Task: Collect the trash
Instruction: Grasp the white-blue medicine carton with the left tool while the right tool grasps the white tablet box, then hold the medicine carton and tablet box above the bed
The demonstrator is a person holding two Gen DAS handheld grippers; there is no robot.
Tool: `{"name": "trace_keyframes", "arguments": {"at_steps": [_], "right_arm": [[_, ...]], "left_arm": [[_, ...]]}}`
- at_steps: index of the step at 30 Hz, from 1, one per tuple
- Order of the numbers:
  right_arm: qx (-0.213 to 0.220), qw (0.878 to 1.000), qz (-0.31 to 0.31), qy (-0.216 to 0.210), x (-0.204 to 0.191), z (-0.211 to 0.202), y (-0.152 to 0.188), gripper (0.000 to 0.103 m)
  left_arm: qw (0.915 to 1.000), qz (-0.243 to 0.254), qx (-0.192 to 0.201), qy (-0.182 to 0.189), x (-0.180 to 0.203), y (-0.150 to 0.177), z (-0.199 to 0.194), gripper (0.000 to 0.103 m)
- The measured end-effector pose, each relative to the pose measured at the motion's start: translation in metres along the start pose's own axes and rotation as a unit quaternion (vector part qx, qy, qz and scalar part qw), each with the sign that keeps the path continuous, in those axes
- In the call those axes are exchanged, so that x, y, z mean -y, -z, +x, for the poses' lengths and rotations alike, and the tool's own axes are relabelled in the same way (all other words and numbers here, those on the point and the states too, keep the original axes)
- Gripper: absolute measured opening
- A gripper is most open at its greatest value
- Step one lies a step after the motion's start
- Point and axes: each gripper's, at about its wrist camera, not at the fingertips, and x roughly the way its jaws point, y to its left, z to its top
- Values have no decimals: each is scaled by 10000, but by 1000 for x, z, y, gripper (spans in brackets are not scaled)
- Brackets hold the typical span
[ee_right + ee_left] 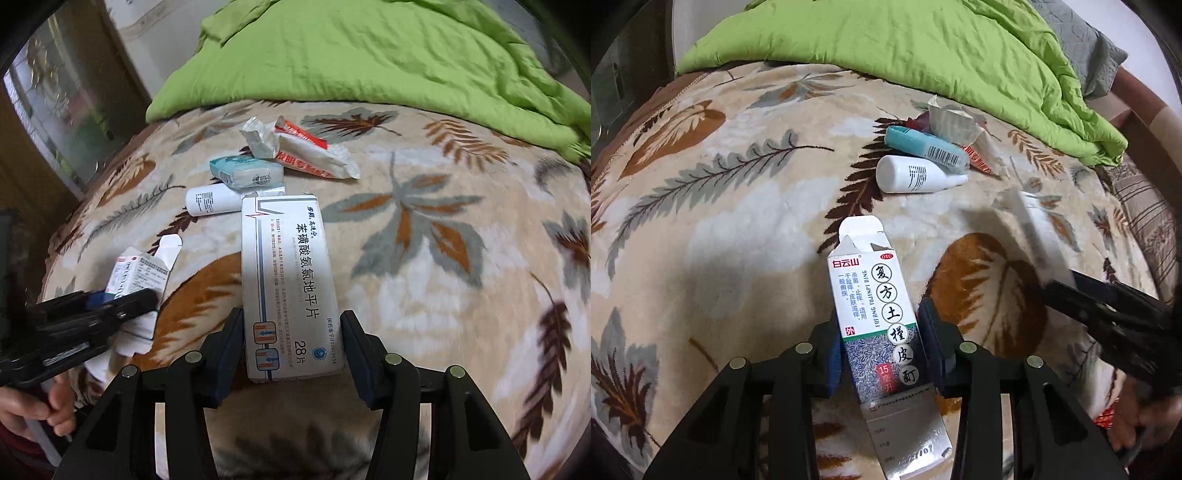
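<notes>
1. Trash in hand, both sides. Left gripper [879,354] is clamped on a small tincture carton [877,325]; blue pads press its two long sides. Carton's long axis runs straight out along the fingers, open top flap pointing away.
2. Right gripper [293,347] brackets a white tablet box [290,284], marked 28 tablets, long axis also running forward. Left finger touches the box edge; at the right finger I can't tell contact from a sliver of gap. Looks gripped, given that the box sits lifted off the blanket [443,295].
3. Key relation: remaining trash lies dead ahead of both grippers, further up the bed. White bottle [916,173] is nearest, on its side, long axis crosswise to the fingers. Teal box [923,146] sits just behind, touching or nearly so; crumpled wrappers [299,147] are beyond that.
4. Pile sits closer to the left gripper's line; from the right view it's ahead and offset left.
5. Pose: both grippers are held low over the blanket, angled down and forward, side by side, left one tilted.
6. Green quilt [923,55] is bunched behind the pile.
7. Judgement: both grippers are full, so drop-off comes before the pile. No bin is in view.
</notes>
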Motion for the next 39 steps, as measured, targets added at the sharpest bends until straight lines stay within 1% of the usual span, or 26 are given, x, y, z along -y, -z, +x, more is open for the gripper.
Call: {"name": "trace_keyframes", "arguments": {"at_steps": [2,4,7,9,12,15,19,20,21,22,23,25,26,29,33,36,39], "right_arm": [[93,9999,101,-6,-2,-10,10,56],[152,9997,178,27,-4,-18,19,56],[262,9991,345,10,-2,-29,31,56],[292,9986,432,4,0,-32,37,56],[356,9979,531,41,0,-35,45,56],[506,9970,583,66,1,-41,49,56],[646,9961,581,130,0,-45,52,56],[657,9958,621,129,2,-45,52,56],[660,9955,659,147,3,-45,53,56],[661,9953,691,170,5,-45,53,56],[676,9951,699,190,5,-46,53,56],[708,9950,656,237,3,-47,53,56],[731,9951,615,271,1,-47,54,56],[791,9948,526,370,-3,-49,54,56],[898,9940,490,395,-5,-52,55,56],[954,9933,509,405,-4,-54,55,56],[1037,9924,519,401,-4,-59,57,56]], "left_arm": [[9999,78,36,-79,4,2,3,39],[9998,162,61,-124,7,6,5,42],[9997,162,123,-115,8,8,6,45],[9997,205,116,-54,9,9,8,51],[9994,312,136,-115,13,11,9,52],[9995,256,139,-96,13,11,9,53],[9992,323,172,-180,14,11,9,53],[9990,319,239,-201,14,12,8,53],[9988,308,303,-242,15,13,7,47],[9980,319,395,-368,16,15,5,42],[9977,297,471,-395,15,17,2,39],[9977,148,616,-259,11,19,-6,39],[9972,97,691,-268,9,20,-11,39],[9942,116,998,-396,11,27,-29,39],[9866,254,1465,-670,21,44,-55,39],[9832,280,1618,-800,26,53,-65,39],[9829,306,1613,-832,29,60,-72,39]]}}
